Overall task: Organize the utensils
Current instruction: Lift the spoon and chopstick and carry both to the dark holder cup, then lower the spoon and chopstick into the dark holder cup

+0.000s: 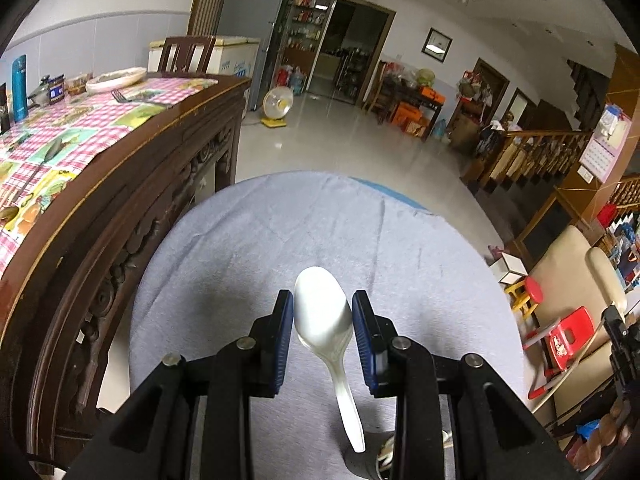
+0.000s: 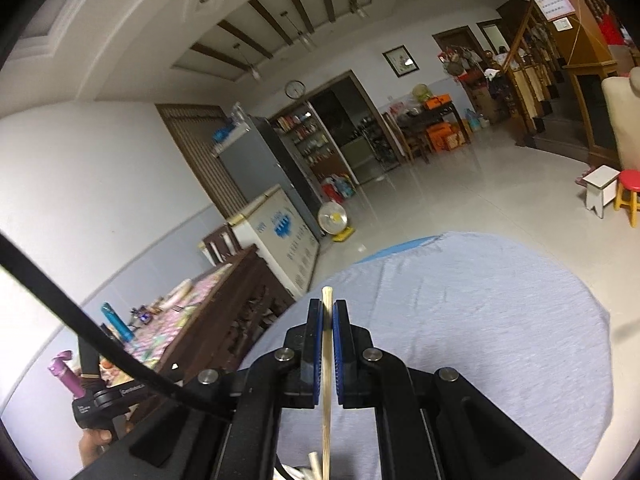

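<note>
A white plastic spoon (image 1: 326,316) sits between the blue pads of my left gripper (image 1: 323,312), bowl forward and handle running back toward the camera, above a round table under a grey cloth (image 1: 280,240). The pads stand just beside the bowl; contact is not clear. My right gripper (image 2: 328,320) is shut on a pale wooden chopstick (image 2: 327,360) that runs along the fingers and sticks out a little past the tips. More white utensil ends (image 2: 312,462) show at the bottom edge below it. The grey cloth (image 2: 480,320) also lies under the right gripper.
A dark wooden sideboard (image 1: 120,184) with a pink checked cloth, a fork (image 1: 120,97), a plate and a blue flask (image 1: 19,88) stands at the left. A small fan (image 1: 277,106) sits on the tiled floor beyond. Stools (image 1: 528,296) and stairs are at the right.
</note>
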Demonstrator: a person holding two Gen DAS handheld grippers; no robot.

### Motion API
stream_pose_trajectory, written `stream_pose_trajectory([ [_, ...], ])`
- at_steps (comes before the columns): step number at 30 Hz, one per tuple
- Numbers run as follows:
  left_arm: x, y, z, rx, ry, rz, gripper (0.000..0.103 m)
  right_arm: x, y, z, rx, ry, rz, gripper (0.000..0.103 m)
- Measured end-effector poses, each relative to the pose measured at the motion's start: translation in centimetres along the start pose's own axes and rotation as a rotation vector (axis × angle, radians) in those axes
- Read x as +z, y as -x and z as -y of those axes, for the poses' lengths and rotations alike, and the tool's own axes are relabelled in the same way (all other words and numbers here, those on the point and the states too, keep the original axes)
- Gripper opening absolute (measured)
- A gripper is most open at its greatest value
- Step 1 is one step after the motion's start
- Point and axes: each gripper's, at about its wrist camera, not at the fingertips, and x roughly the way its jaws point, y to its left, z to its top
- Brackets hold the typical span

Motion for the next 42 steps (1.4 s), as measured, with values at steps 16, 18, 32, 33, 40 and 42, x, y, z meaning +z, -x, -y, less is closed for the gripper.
stream_pose_trajectory([
  [16, -5.3, 2.8, 5.5, -0.018, -0.097, 0.091, 0.031, -7.3, 1.2, -6.7, 0.018, 0.168, 0.102, 0.005],
  [18, -6.3, 2.3, 6.0, -0.012, -0.109, 0.091, 0.031, -8.4, 1.1, -7.4, 0.004, 0.199, 0.116, 0.005],
  [32, -9.0, 0.1, 7.6, 0.035, -0.160, 0.110, 0.031, -11.8, -1.2, -8.1, -0.036, 0.254, 0.119, 0.005],
  [33, -9.2, 0.0, 7.8, 0.043, -0.167, 0.114, 0.031, -11.7, -1.4, -8.0, -0.037, 0.254, 0.117, 0.005],
  [40, -9.6, -0.3, 8.0, 0.065, -0.184, 0.116, 0.031, -12.1, -1.5, -7.7, -0.044, 0.260, 0.099, 0.005],
  [42, -9.6, -0.3, 8.0, 0.065, -0.186, 0.113, 0.031, -12.0, -1.6, -7.7, -0.046, 0.261, 0.099, 0.005],
])
